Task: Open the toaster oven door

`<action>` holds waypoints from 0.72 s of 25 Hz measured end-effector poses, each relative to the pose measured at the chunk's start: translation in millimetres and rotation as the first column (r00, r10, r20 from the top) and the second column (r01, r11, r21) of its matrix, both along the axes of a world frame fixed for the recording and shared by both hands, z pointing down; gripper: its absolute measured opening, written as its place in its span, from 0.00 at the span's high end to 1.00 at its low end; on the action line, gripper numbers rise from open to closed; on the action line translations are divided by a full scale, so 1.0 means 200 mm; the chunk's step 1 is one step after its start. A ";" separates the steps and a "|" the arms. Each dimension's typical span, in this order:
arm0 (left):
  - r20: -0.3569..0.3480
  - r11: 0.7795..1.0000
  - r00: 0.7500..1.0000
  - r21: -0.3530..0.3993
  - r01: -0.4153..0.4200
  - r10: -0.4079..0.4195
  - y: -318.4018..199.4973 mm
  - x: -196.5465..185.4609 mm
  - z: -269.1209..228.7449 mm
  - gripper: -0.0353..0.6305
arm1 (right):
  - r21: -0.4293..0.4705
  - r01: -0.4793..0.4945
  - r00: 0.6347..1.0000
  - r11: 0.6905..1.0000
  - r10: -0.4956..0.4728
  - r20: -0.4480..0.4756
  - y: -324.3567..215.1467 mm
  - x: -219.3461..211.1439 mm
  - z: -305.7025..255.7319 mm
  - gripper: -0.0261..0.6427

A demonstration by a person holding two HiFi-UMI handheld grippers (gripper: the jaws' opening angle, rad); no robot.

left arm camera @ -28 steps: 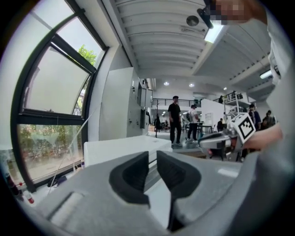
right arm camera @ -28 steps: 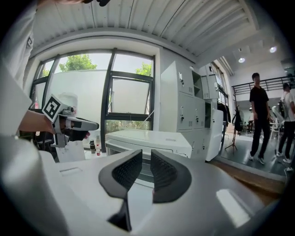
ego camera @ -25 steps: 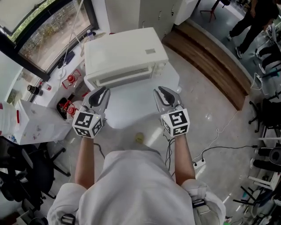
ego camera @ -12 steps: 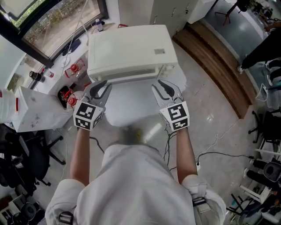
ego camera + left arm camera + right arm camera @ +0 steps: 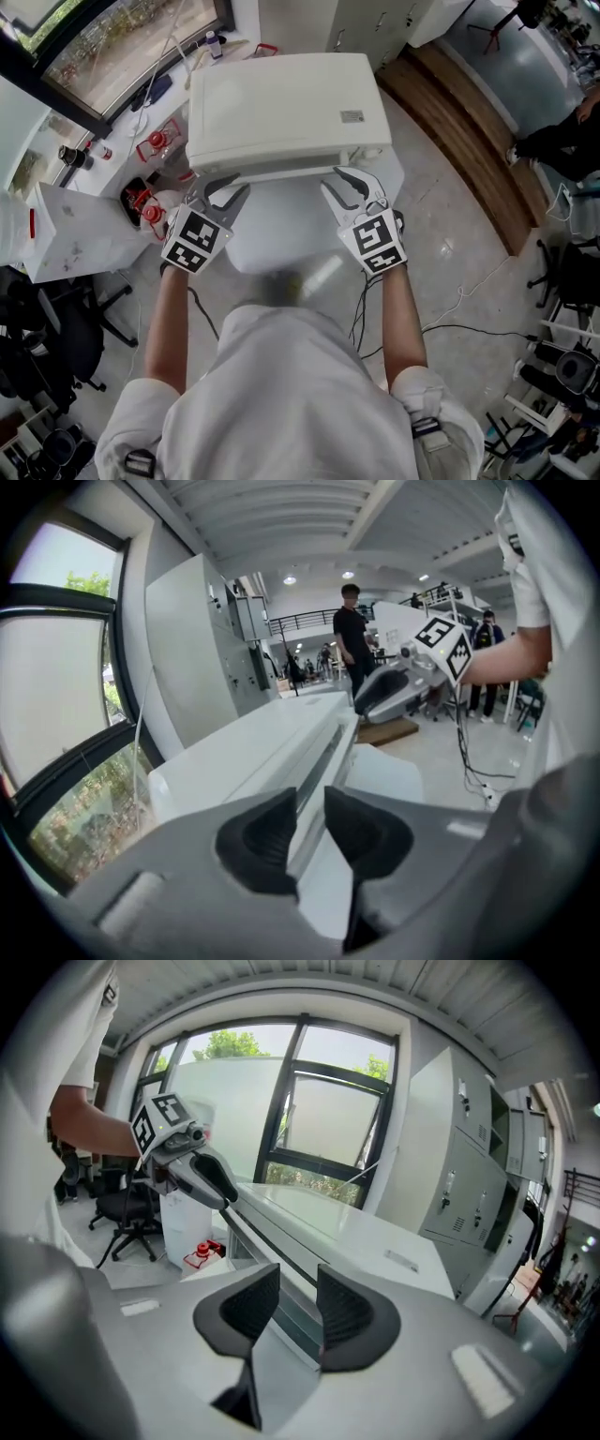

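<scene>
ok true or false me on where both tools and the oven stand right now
1. The toaster oven door is shut. True.
2. The left tool clamps the handle. False: its jaws have just been opening and stand apart, lined up with the handle, gripping nothing.
3. The right tool holds a red can. False: its jaws have just been opening; nothing is pressed between them.
4. The oven sits on a white table. True.

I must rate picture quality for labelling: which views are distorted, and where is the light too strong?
Head view: even light, sharp; the white toaster oven top shows little detail. Left gripper view: strong fisheye bending, dark corners, the window washed out at its top. Right gripper view: same fisheye and dark corners; its window is bright, trees still readable.
</scene>
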State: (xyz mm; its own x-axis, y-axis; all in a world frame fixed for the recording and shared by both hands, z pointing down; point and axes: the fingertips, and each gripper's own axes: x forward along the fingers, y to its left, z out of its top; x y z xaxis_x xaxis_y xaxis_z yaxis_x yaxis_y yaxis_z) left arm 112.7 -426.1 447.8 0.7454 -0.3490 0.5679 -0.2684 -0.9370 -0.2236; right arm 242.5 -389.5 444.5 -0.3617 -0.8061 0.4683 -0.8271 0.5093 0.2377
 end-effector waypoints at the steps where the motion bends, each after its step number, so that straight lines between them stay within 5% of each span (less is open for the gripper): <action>1: 0.019 1.000 1.000 -0.002 -0.011 0.011 -0.01 0.00 0.02 0.81 | -0.008 0.016 0.999 1.000 -0.016 -0.028 -0.02 -0.01 0.01 0.80; 11: 0.161 0.996 0.983 0.008 -0.094 0.092 -0.04 0.00 0.12 0.78 | -0.103 0.100 0.973 0.990 -0.119 -0.199 -0.08 -0.05 0.12 0.80; 18: 0.237 0.989 0.963 0.041 -0.141 0.127 -0.04 0.01 0.15 0.79 | -0.140 0.118 0.961 0.983 -0.148 -0.234 -0.10 -0.04 0.13 0.80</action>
